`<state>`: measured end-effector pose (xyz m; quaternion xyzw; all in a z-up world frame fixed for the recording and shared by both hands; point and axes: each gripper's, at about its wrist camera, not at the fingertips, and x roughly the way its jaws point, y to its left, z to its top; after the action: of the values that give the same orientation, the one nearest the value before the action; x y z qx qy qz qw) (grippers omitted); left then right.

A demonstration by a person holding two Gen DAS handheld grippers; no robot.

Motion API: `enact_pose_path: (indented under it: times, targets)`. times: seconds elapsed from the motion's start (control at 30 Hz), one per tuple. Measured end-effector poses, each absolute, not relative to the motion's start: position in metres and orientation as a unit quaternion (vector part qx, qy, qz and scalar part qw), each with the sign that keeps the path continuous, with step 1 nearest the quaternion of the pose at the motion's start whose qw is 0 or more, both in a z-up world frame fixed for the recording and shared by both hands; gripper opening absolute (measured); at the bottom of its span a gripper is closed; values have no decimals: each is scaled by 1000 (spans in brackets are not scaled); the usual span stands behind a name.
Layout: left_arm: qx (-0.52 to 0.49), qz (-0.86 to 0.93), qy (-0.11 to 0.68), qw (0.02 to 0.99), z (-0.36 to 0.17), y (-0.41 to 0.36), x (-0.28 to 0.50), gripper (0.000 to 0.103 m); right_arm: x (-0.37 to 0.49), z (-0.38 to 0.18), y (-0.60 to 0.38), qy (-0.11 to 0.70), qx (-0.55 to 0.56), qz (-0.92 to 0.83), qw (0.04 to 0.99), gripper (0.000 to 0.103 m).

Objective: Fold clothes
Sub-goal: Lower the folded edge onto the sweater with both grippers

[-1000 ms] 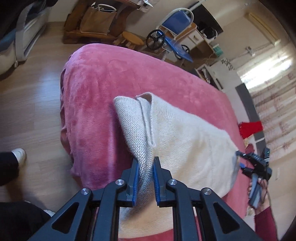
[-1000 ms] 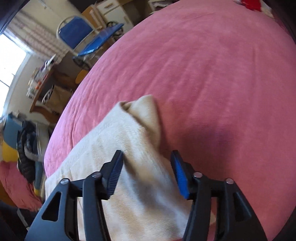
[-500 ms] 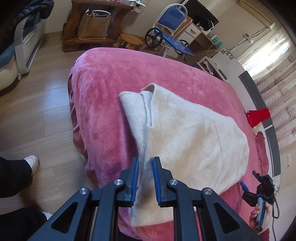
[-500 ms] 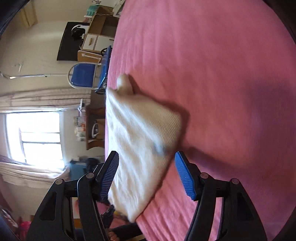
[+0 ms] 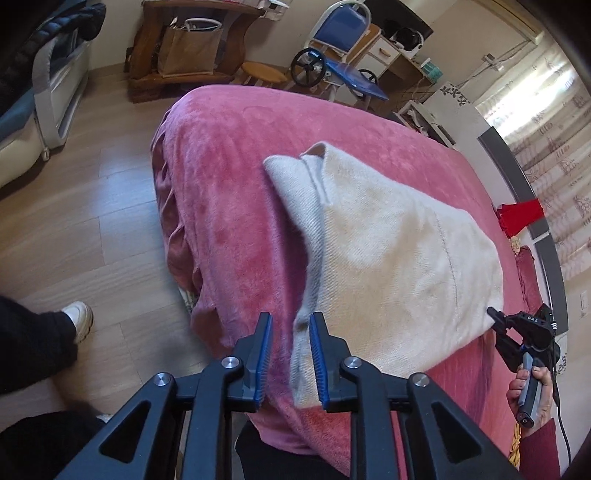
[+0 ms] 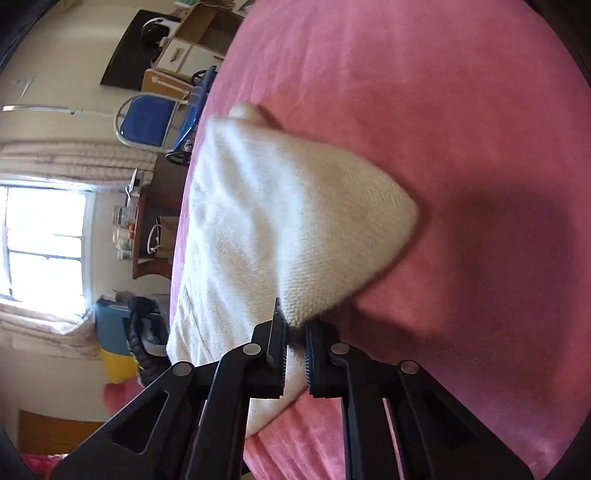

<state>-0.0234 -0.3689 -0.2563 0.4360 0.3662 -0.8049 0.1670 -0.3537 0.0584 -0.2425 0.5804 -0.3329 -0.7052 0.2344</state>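
Note:
A cream knitted garment [image 5: 388,258] lies folded on a bed under a pink blanket [image 5: 229,177]. My left gripper [image 5: 290,321] hovers at the garment's near edge. Its jaws are opening: the cloth edge hangs against the right pad, and the left pad stands clear of it with blanket showing in the gap. In the right wrist view my right gripper [image 6: 295,321] is shut on a corner of the garment [image 6: 277,206], which rests on the blanket [image 6: 443,110]. The left wrist view shows that right gripper [image 5: 496,317] at the garment's far right corner, held by a hand [image 5: 528,387].
Wooden floor lies left of the bed, with a person's white shoe [image 5: 79,319] on it. Beyond the bed stand a wooden shelf with a paper bag [image 5: 188,48] and a blue chair [image 5: 340,26]. A red cloth [image 5: 517,218] lies at the bed's right edge.
The left jaws, earlier pinching the garment's edge, have parted and drawn back. The right jaws stood wide apart over the garment and are now closed on its corner.

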Motion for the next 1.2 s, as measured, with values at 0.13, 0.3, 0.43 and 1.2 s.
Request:
enact_pose_path:
  times: [0.13, 0.3, 0.43, 1.2]
  targets:
    - [432, -802, 384, 149, -261, -371, -23, 21, -350, -227, 43, -290, 572, -727, 245, 8]
    - [426, -818, 367, 121, -260, -361, -33, 29, -358, -222, 29, -289, 576, -716, 269, 11]
    - [431, -827, 348, 96, -265, -349, -40, 37, -343, -211, 32, -279, 579, -712, 281, 25]
    - [434, -793, 426, 26, -266, -336, -54, 8, -332, -191, 25, -224, 585, -736, 257, 8]
